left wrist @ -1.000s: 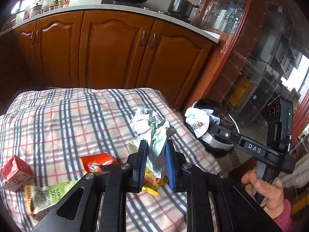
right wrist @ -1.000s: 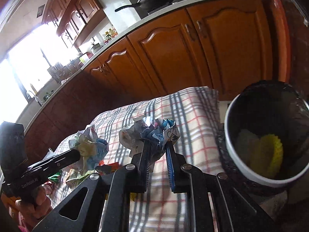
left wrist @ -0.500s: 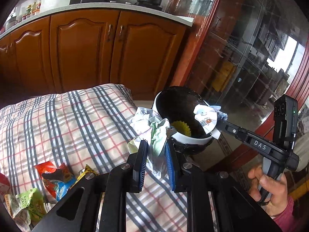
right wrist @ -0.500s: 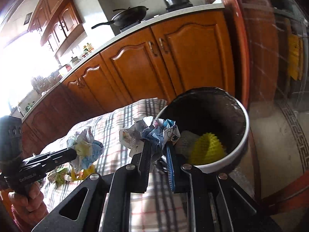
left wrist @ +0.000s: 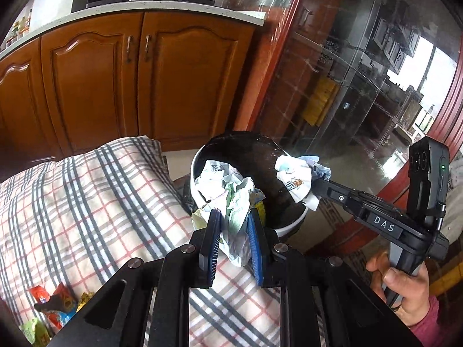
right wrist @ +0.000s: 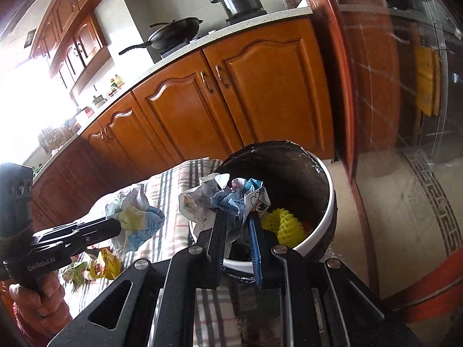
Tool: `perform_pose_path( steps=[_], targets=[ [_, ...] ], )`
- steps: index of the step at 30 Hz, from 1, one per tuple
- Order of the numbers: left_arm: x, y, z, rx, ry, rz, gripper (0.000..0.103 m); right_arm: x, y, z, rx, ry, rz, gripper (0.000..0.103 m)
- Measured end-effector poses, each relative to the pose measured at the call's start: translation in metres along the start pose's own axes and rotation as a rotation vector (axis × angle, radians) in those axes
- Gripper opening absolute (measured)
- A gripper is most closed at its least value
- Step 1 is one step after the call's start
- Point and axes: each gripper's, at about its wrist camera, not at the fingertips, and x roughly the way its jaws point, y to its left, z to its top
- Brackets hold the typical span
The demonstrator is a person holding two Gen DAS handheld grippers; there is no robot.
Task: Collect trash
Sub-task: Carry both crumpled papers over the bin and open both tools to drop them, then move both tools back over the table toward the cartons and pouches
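Note:
A trash bin (left wrist: 289, 227) with a white rim and black liner stands just past the table's right end. My left gripper (left wrist: 233, 214) is shut on a crumpled white and green wrapper (left wrist: 231, 193), held above the cloth's edge beside the bin's near-left rim. My right gripper (right wrist: 235, 217) is shut on a crumpled white and blue paper (right wrist: 231, 196), held over the bin's (right wrist: 327, 190) opening. A yellow foam net (right wrist: 285, 222) lies inside the bin. Each view shows the other gripper: the right one (left wrist: 315, 182) with its paper (left wrist: 295, 173), the left one (right wrist: 115, 225) with its wrapper (right wrist: 133, 214).
A checked cloth (left wrist: 86, 202) covers the table. Loose snack wrappers (left wrist: 52, 303) lie at its near-left part, with more wrappers (right wrist: 101, 263) under the left gripper. Wooden kitchen cabinets (left wrist: 115, 86) stand behind, and a glass door with a red frame (left wrist: 361, 86) to the right. A hand (left wrist: 405, 289) holds the right gripper's handle.
Both grippers have swung to the right with their crumpled wads still held. The bin has come from the right edge of each view to just ahead of the fingers.

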Motion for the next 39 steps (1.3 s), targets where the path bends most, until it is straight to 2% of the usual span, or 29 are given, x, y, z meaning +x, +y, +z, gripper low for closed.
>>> perform_pose_path(
  steps=[10,22,26,29,32,34,38,39],
  targets=[
    [0.054,-0.002,0.035,0.014,0.05,0.001,0.018,0.019,-0.015,0.019,-0.017,0.032,-0.055,0.016],
    [0.092,-0.006,0.043,0.019,0.103,0.003,0.02,0.045,-0.029,0.026,-0.032,0.108,-0.106,0.016],
    [0.098,-0.004,0.044,-0.007,0.115,0.011,0.026,0.05,-0.029,0.03,-0.032,0.114,-0.119,0.025],
    [0.098,-0.005,0.045,-0.01,0.107,-0.001,0.031,0.049,-0.029,0.033,-0.029,0.102,-0.12,0.036],
    [0.092,-0.004,0.041,-0.009,0.089,0.001,0.033,0.043,-0.028,0.034,-0.021,0.08,-0.11,0.039],
    [0.082,-0.002,0.036,-0.013,0.072,0.009,0.034,0.038,-0.027,0.032,-0.012,0.063,-0.1,0.039],
    [0.056,0.011,0.012,-0.05,0.035,0.011,0.039,0.022,-0.024,0.026,0.009,0.017,-0.066,0.051],
    [0.05,0.015,0.004,-0.061,0.027,0.015,0.04,0.017,-0.022,0.023,0.019,0.001,-0.057,0.057]
  ],
)
